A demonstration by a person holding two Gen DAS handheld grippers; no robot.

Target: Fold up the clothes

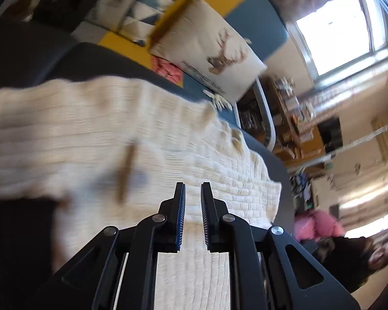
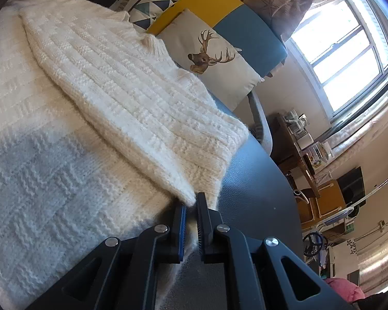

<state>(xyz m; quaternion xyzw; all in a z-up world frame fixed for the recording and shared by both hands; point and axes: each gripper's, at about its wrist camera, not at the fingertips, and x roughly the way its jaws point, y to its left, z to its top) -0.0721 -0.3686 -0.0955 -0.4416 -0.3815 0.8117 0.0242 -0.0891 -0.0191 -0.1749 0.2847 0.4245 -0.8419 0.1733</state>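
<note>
Pinching chunky cream knit sweater [image 2: 132, 98] hem, apparently: right hand-held gripper [image 2: 191, 209].

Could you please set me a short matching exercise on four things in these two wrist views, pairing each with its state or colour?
Things:
1. left gripper
2. right gripper
3. sweater
4. deer cushion

States:
A. white knit, one part folded over the rest
B. jaws slightly apart, nothing between them
C. pale, propped against the blue and yellow backrest
D. shut on the sweater's edge

Pairs: 1-B, 2-D, 3-A, 4-C
</note>
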